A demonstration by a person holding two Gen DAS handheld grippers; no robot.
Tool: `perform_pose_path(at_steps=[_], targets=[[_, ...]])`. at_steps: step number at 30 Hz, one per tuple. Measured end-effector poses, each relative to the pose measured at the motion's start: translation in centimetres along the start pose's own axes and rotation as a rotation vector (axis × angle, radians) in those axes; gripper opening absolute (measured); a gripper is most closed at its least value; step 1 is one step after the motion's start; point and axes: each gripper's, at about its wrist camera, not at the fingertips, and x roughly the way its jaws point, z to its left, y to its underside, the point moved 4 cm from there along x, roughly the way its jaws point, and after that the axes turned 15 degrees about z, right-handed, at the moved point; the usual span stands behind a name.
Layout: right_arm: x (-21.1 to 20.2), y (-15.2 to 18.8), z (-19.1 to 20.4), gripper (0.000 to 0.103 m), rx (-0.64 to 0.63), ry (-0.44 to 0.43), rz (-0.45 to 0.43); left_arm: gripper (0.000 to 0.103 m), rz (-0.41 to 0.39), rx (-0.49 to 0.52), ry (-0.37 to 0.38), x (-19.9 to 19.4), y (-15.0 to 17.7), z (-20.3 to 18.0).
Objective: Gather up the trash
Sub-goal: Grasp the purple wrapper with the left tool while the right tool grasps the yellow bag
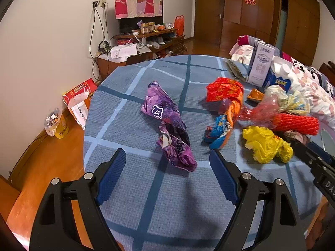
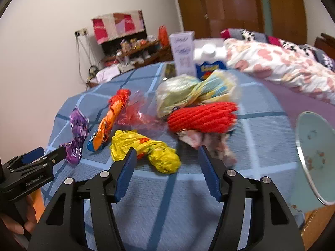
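Crumpled trash lies on a blue checked tablecloth [image 1: 134, 125]. A purple wrapper [image 1: 167, 123] lies just ahead of my open, empty left gripper [image 1: 167, 156]. To its right are an orange-blue wrapper [image 1: 224, 117], a yellow bag [image 1: 266, 144], a red foam net [image 1: 297, 123] and a pale clear bag [image 1: 286, 98]. In the right wrist view my open, empty right gripper [image 2: 167, 152] hovers just before the yellow bag [image 2: 146, 148], with the red net [image 2: 201, 117], purple wrapper [image 2: 77, 133] and orange wrapper [image 2: 111, 117] beyond.
A pale green bin [image 2: 314, 152] stands at the table's right edge. A white carton [image 1: 260, 67] and a blue-labelled jar [image 2: 209, 62] stand at the back. A bed with a flowered quilt [image 2: 282, 62] lies right. The floor [image 1: 48, 156] drops off left.
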Motion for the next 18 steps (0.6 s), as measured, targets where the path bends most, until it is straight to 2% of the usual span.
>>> perform_pose_path(at_steps=[3, 7, 10, 11, 12, 13, 15, 18], targets=[[1.7, -0.6, 0.4, 0.059, -0.009, -0.034, 0.058, 0.08, 0.013, -0.02, -0.001, 1.0, -0.7, 0.2], [3.4, -1.0, 1.2, 0.059, -0.042, -0.028, 0.103, 0.073, 0.04, -0.054, 0.013, 2.2, -1.7, 0.3], [4.1, -1.2, 1.6, 0.053, -0.055, -0.057, 0.136, 0.072, 0.044, -0.051, -0.006, 2.9, -2.2, 0.1], [4.3, -1.2, 1.6, 0.034, -0.058, -0.062, 0.147, 0.068, 0.047, -0.053, -0.002, 3.1, -2.3, 0.1], [4.6, -1.1, 1.7, 0.031, -0.064, -0.068, 0.166, 0.064, 0.055, -0.053, 0.007, 3.5, -2.3, 0.0], [4.8, -0.9, 1.6, 0.03, -0.062, -0.083, 0.174, 0.058, 0.062, -0.052, 0.012, 3.7, -2.2, -0.1], [4.5, -0.9, 1.6, 0.029, -0.059, -0.102, 0.171, 0.053, 0.076, -0.05, 0.024, 4.2, -2.1, -0.1], [4.1, -0.6, 1.6, 0.027, -0.062, -0.112, 0.158, 0.035, 0.084, -0.058, 0.046, 4.5, -1.8, 0.0]])
